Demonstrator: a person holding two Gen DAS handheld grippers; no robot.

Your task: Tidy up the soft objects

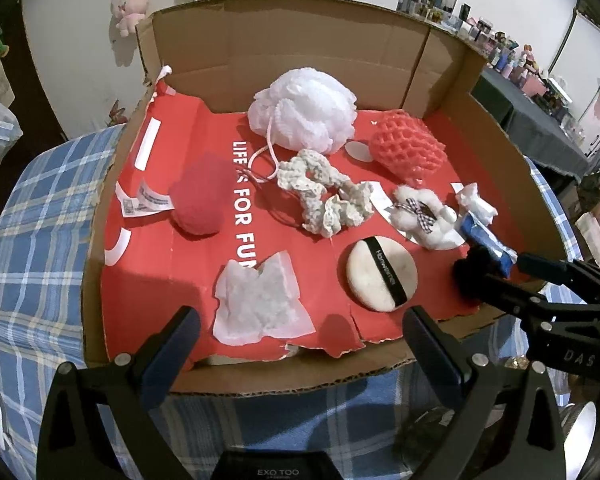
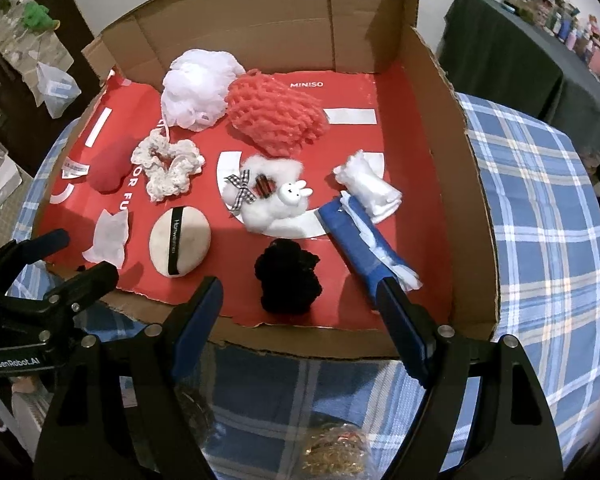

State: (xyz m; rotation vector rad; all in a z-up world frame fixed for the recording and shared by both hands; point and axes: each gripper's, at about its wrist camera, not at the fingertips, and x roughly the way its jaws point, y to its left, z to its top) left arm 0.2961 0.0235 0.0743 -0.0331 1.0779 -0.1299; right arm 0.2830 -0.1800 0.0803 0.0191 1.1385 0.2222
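An open cardboard box with a red floor holds several soft things: a white bath pouf, a coral mesh sponge, a cream scrunchie, a red pom, a round powder puff, a white fluffy bunny clip, a black scrunchie and a blue-wrapped pad. My left gripper is open and empty at the box's near edge. My right gripper is open and empty in front of the black scrunchie.
A white tissue piece lies near the front. White wadding sits by the right wall. The box rests on a blue plaid tablecloth. A gold scourer lies on the cloth below the right gripper.
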